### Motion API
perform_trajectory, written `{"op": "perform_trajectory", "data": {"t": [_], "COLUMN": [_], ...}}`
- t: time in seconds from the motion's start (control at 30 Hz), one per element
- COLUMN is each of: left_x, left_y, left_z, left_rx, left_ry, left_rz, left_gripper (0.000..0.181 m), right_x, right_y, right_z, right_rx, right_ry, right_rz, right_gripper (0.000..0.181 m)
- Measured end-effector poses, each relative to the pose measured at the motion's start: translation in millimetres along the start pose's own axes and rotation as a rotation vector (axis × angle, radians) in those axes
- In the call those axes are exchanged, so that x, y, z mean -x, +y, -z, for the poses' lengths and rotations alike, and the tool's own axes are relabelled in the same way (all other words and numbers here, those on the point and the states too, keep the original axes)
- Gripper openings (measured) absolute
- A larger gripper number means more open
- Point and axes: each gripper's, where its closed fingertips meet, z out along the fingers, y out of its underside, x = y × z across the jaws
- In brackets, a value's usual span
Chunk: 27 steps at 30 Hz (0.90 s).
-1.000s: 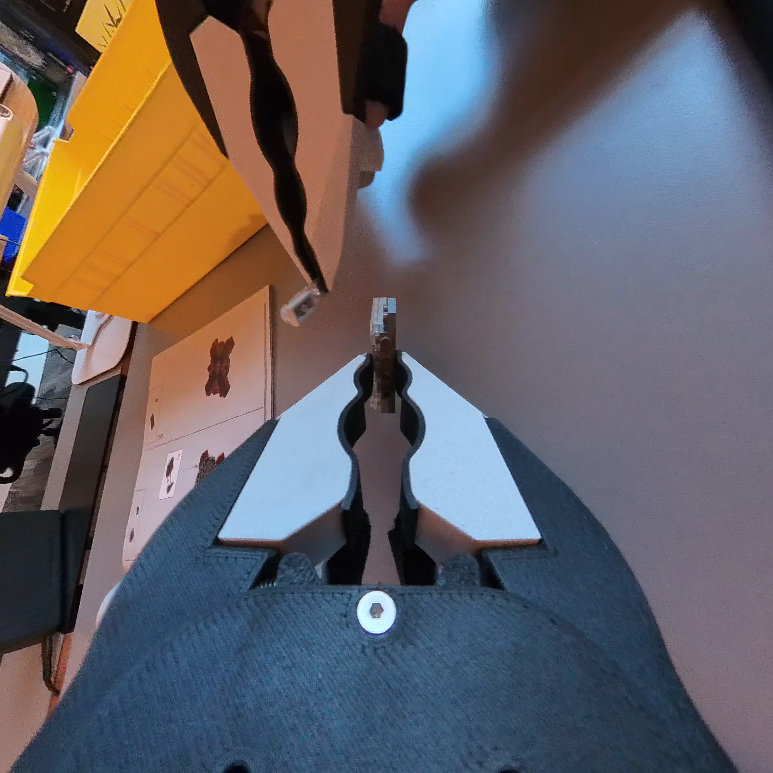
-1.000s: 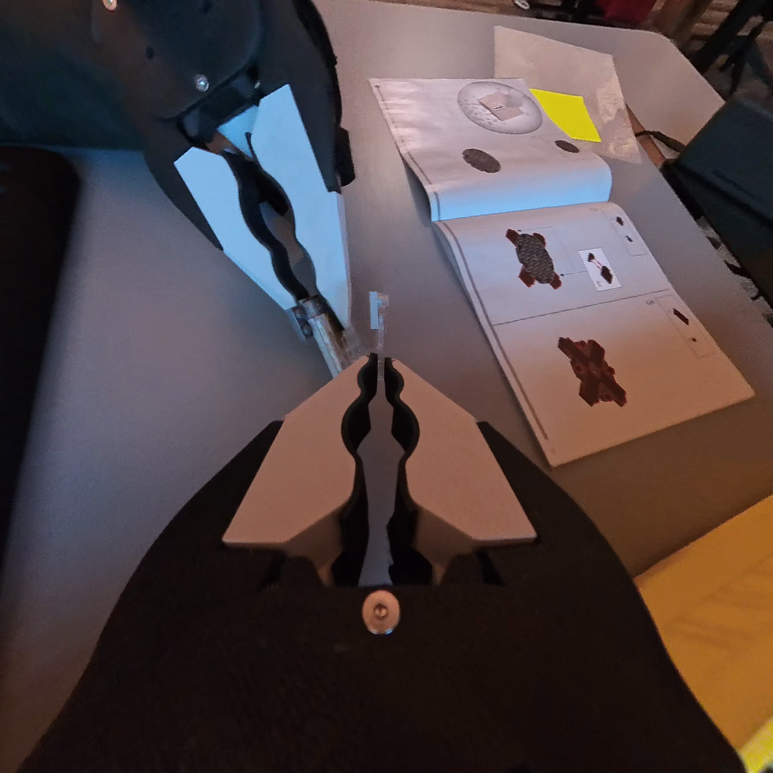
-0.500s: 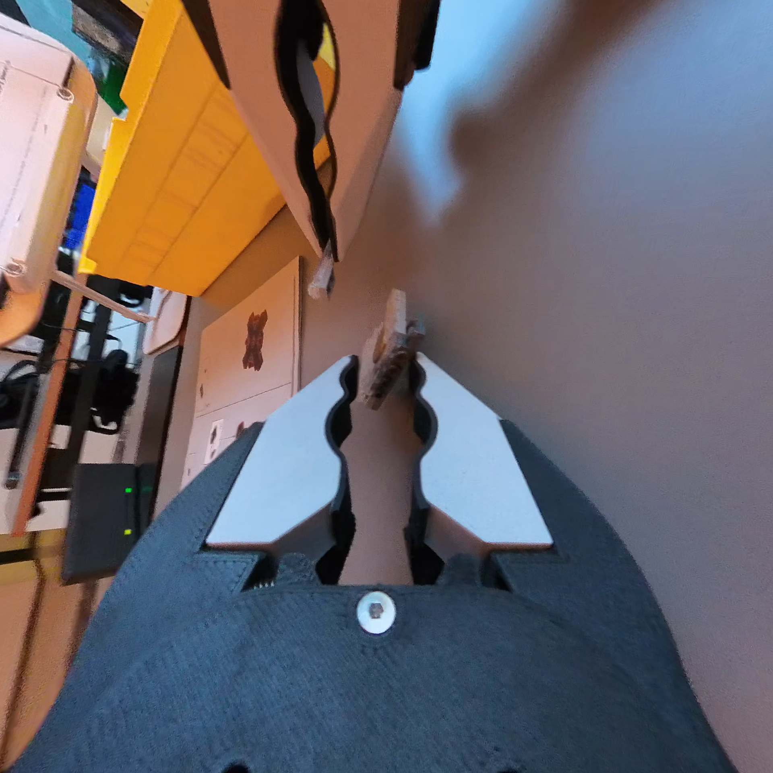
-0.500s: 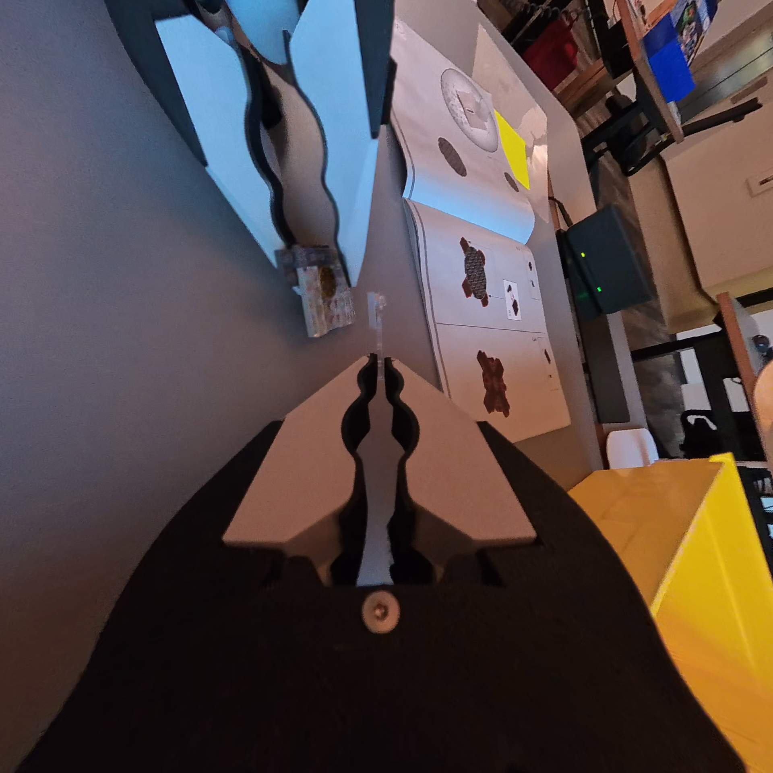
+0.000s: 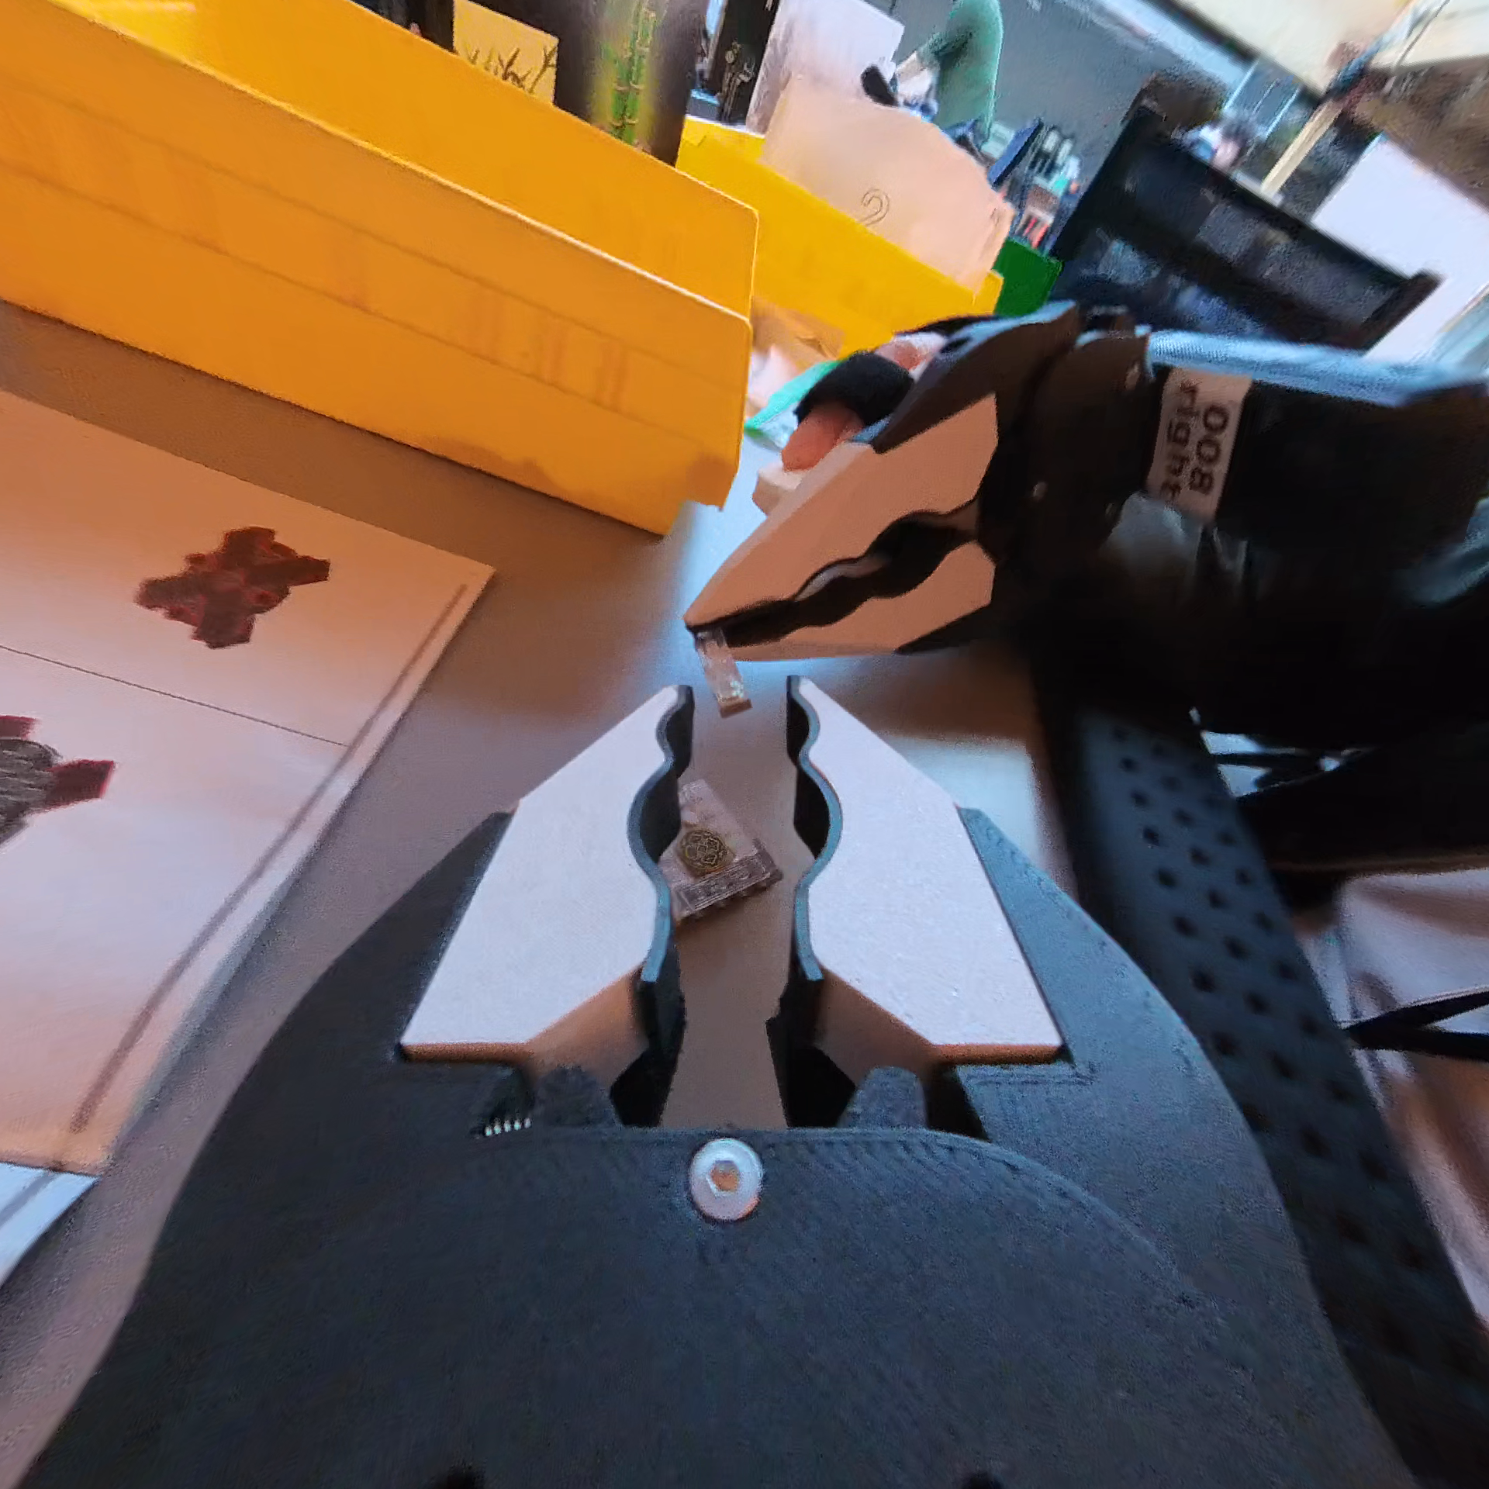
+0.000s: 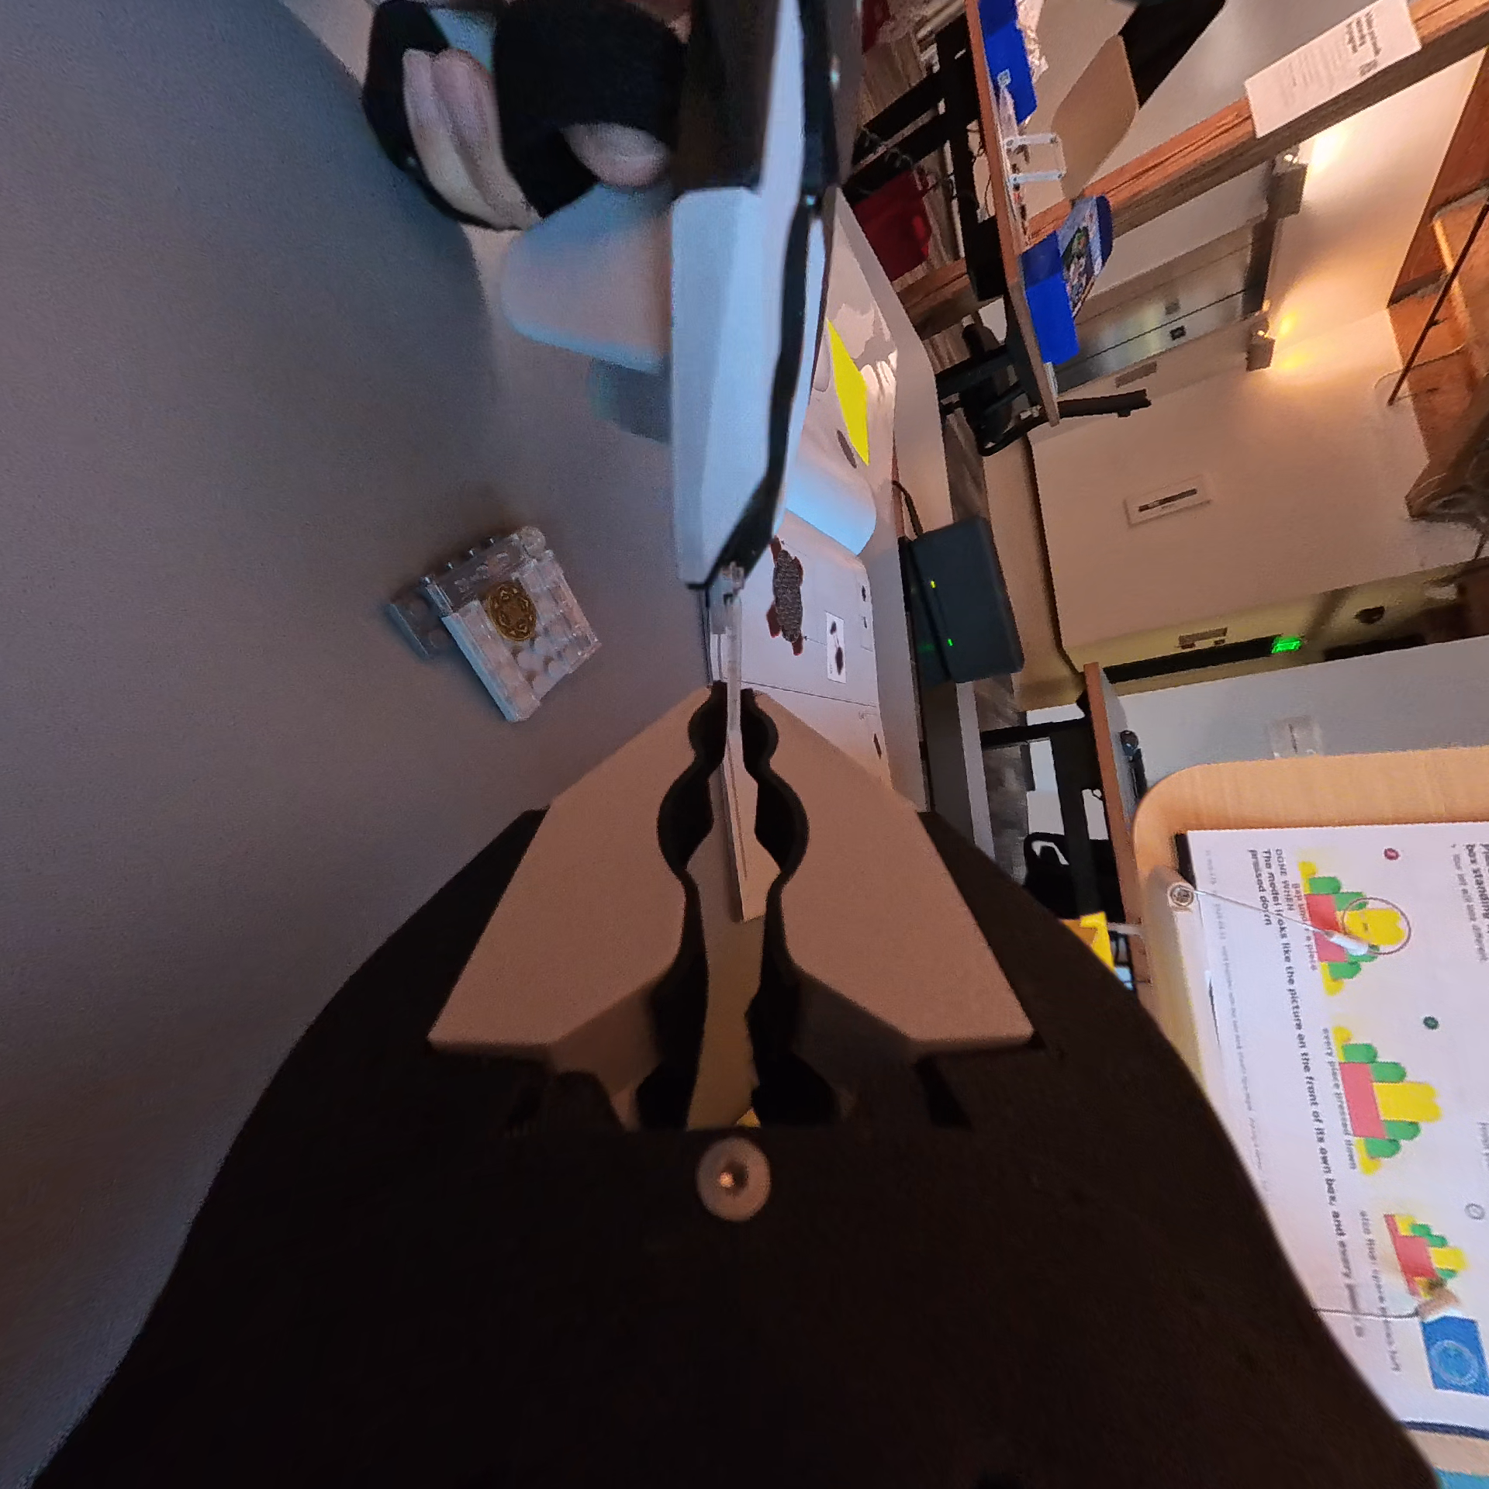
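Left wrist view: we see the left gripper (image 5: 740, 697) with its jaws spread and nothing between the pads.
Change: a second ago these jaws pinched the clear brick assembly (image 5: 717, 858); half a second ago it sat tilted in a loosening grip; now it lies flat on the grey table (image 5: 564, 628), free of both fingers.
Assembly place: low between our left fingers, with its gold round tile facing up; in the right wrist view it rests left of the fingertips (image 6: 499, 620).
Right gripper (image 6: 729, 697): still pressed onto a thin clear piece (image 6: 729, 644), as before.
Clear piece place: above the table, at the mouth of the left jaws (image 5: 723, 685), apart from the assembly.
Surroundings: open booklet (image 5: 201, 725) on the left, yellow box (image 5: 403, 322) beyond.
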Motion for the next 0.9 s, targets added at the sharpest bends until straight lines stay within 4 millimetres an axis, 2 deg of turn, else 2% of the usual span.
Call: {"op": "perform_trajectory", "data": {"t": [0.13,0.63,0.9], "left_x": [4,10,12], "left_y": [2,7,10], "left_z": [-1,-2,-2], "left_rx": [0.004,0.042,0.067], "left_ry": [-0.002,-0.057,-0.062], "left_rz": [0.050,0.001,0.008], "left_gripper": [0.008,0.011,0.007], "right_x": [6,7,8], "right_y": [-1,3,3], "right_z": [-3,-8,-8], "right_rx": [0.010,0.066,0.066], "right_ry": [-0.016,-0.020,-0.027], "right_rz": [0.027,0.011,0.006], "right_gripper": [0.002,0.002,0.002]}}
